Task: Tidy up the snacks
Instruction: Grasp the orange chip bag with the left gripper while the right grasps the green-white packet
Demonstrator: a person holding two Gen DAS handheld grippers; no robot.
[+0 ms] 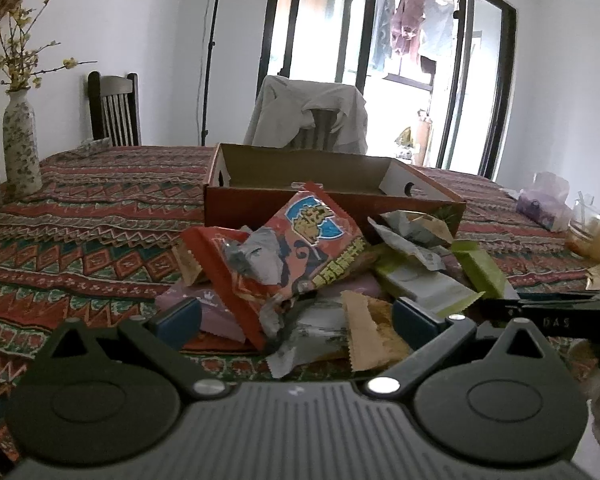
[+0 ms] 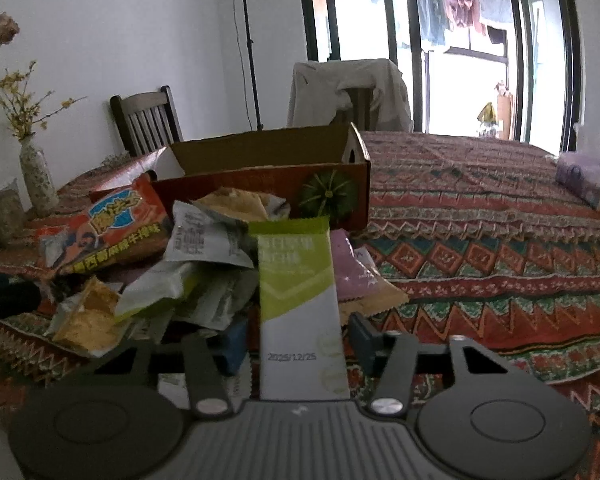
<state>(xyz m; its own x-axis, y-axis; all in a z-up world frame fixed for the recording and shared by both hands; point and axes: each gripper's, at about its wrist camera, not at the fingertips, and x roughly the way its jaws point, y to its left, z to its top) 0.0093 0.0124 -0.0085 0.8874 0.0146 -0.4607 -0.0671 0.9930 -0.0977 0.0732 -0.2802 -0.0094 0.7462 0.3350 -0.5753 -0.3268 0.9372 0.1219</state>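
Desk: a desk (image 2: 500, 216) with a bright zigzag cloth holds everything.
Snack pile: a heap of snack packets (image 1: 300, 276) lies in a mess on the cloth, right in front of the box.
Box: an open cardboard box (image 1: 324, 184) sits behind the heap, and the part of its inside that shows looks bare.
Red packet: a big red packet (image 1: 300, 248) leans on top of the heap, tilted up toward the box.
Green packet: a long green and white packet (image 2: 300, 300) sticks up between the blue pads of the right hand-held gripper.
Right hand-held gripper: the right hand-held gripper (image 2: 298, 340) has its pads close on both sides of the green packet; they seem to pinch it, but the left pad is partly hidden.
Left hand-held gripper: the left hand-held gripper (image 1: 296, 316) is spread wide, low over the near edge of the heap, holding nothing.
Vase: a flowery vase (image 1: 20, 140) with yellow twigs stands far off to the left.
Chairs: a dark wooden chair (image 1: 114, 108) and a chair with a pale cloth over it (image 1: 308, 112) stand behind the desk.
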